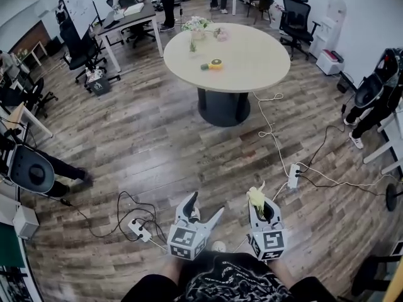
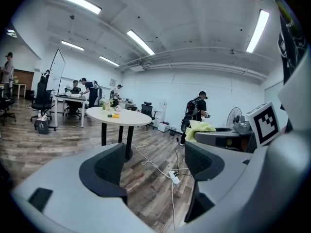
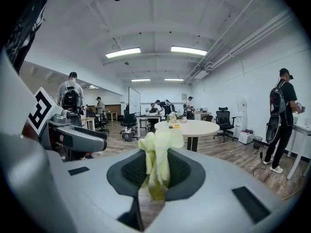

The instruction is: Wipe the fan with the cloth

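My right gripper (image 1: 263,205) is shut on a pale yellow cloth (image 1: 256,195), which sticks up from between its pads. In the right gripper view the cloth (image 3: 158,161) hangs crumpled between the dark pads (image 3: 127,171). My left gripper (image 1: 206,205) stands open beside it with nothing between its fingers; in its own view only floor shows between the wide-apart pads (image 2: 104,171). A pedestal fan (image 2: 234,115) stands far off at the right of the left gripper view, behind the right gripper and its cloth (image 2: 199,128). Both grippers are held low in front of the person's body, over the wooden floor.
A round white table (image 1: 252,68) with small items stands ahead. Cables and power strips (image 1: 293,175) (image 1: 140,229) lie on the floor. Office chairs (image 1: 295,17), desks (image 1: 129,19) and a whiteboard (image 1: 79,2) line the room. A person (image 2: 198,111) stands at the right.
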{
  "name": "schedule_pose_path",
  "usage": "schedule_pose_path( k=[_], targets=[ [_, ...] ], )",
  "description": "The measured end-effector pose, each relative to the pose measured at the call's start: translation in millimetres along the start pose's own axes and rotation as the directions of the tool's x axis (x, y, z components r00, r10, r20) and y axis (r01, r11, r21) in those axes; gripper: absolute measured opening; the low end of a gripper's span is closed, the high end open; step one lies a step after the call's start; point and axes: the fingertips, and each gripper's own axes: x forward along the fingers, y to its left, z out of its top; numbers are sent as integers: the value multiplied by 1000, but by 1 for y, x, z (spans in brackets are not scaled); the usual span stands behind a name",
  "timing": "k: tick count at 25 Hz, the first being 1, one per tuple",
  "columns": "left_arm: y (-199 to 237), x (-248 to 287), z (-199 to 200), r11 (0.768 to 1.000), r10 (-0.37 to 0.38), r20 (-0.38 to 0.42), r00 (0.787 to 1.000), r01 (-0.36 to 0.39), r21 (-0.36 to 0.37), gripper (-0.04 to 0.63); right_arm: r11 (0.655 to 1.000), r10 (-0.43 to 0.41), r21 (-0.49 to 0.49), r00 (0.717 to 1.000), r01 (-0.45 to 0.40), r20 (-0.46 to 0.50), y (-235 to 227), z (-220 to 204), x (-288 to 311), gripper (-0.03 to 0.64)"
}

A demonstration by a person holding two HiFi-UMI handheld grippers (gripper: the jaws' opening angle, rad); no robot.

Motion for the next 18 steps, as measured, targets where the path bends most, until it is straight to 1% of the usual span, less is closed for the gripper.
schedule_pose_path(
  k=[5, 8, 18],
  targets=[
    [34, 23, 24, 1000, -19, 15, 1000, 19, -8, 403, 1000, -27, -6, 1000, 27, -5, 0, 12, 36, 77],
    [59, 40, 37, 1000, -25, 26, 999, 25, 2, 408, 999, -48, 3, 999, 48, -10, -4, 18, 60, 77],
    [152, 91, 75, 995, -91, -8, 996, 91, 35, 410, 991, -135, 15, 991, 135, -16, 3, 54, 153, 77]
  ],
)
